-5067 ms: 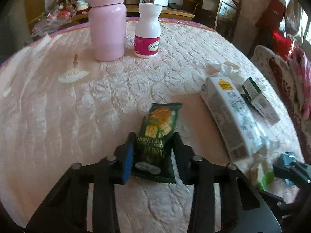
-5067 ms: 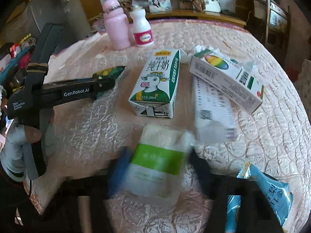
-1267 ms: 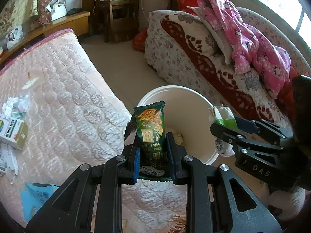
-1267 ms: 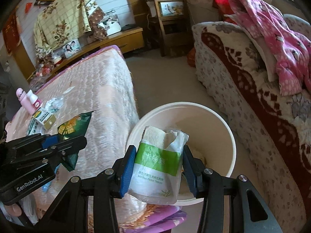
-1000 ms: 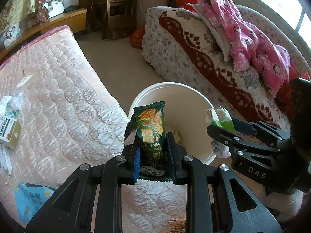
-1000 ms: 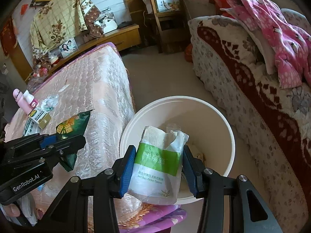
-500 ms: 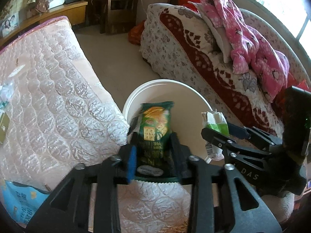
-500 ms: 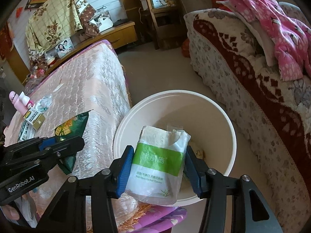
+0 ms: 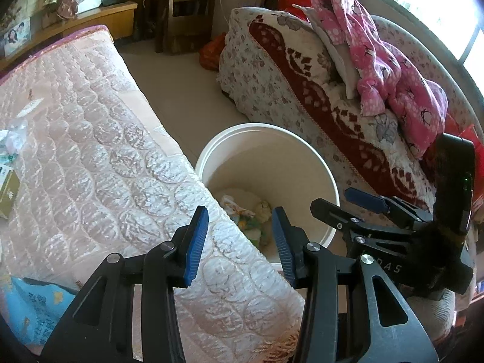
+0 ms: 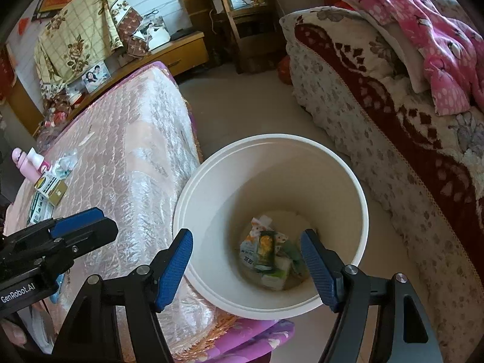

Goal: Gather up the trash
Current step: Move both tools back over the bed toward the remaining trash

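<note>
A white round bin (image 10: pixel 360 193) stands on the floor beside the bed; it also shows in the left wrist view (image 9: pixel 302 151). At its bottom lie a green cracker packet (image 10: pixel 265 250), a green-and-white tissue pack (image 10: pixel 276 275) and other wrappers (image 9: pixel 242 211). My right gripper (image 10: pixel 246 243) is open and empty above the bin's near rim. My left gripper (image 9: pixel 239 225) is open and empty over the bed's edge beside the bin. More trash lies on the bed: a gold box (image 10: pixel 51 189), a crumpled tissue (image 10: pixel 65 163) and a blue packet (image 9: pixel 33 305).
The pink quilted bed (image 9: pixel 90 157) fills the left. A floral sofa (image 10: pixel 393 139) with pink clothes (image 9: pixel 387 54) stands right of the bin. A pink bottle (image 10: pixel 22 166) and white bottle (image 10: pixel 37 158) stand on the bed. A wooden chair (image 9: pixel 181 9) is behind.
Both grippers have opened. The green cracker packet and the tissue pack have dropped from them into the bin.
</note>
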`<move>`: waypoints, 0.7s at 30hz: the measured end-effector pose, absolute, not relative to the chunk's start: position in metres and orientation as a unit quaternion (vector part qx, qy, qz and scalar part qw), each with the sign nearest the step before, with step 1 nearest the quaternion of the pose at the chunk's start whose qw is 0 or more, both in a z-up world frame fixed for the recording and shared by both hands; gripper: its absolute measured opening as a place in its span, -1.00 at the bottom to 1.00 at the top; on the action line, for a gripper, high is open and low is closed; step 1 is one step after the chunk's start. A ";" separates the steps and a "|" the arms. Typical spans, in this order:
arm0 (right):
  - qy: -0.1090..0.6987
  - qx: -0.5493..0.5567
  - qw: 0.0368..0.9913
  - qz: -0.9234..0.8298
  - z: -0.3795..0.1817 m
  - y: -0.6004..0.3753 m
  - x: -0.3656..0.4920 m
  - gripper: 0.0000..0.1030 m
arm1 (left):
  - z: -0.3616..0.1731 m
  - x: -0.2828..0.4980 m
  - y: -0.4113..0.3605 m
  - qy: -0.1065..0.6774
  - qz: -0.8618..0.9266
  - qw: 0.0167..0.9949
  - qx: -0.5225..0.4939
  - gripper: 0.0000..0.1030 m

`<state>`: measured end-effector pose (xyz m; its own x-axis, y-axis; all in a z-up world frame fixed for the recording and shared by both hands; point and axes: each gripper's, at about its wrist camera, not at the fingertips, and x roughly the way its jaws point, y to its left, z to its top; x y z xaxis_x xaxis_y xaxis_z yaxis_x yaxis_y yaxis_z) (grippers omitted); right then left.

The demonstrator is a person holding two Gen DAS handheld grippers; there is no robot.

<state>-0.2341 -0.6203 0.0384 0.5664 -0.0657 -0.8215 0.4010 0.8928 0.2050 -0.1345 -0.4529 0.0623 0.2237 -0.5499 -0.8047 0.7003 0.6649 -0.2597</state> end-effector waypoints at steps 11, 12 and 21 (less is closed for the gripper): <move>0.441 0.164 0.873 -0.126 0.059 -0.600 -0.229 0.39 | 0.077 -0.136 -0.427 0.454 -0.380 0.802 0.085 -0.19; 0.439 0.161 0.875 -0.125 0.062 -0.597 -0.228 0.39 | 0.079 -0.136 -0.423 0.451 -0.377 0.804 0.086 -0.19; 0.425 0.132 0.890 -0.103 0.089 -0.565 -0.216 0.39 | 0.092 -0.127 -0.382 0.436 -0.348 0.826 0.075 -0.19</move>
<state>-0.2155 -0.5649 0.0887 0.6182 -0.0709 -0.7828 0.2955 0.9438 0.1478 -0.1275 -0.3817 0.0923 0.3770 -0.5097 -0.7733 0.6413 0.7461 -0.1791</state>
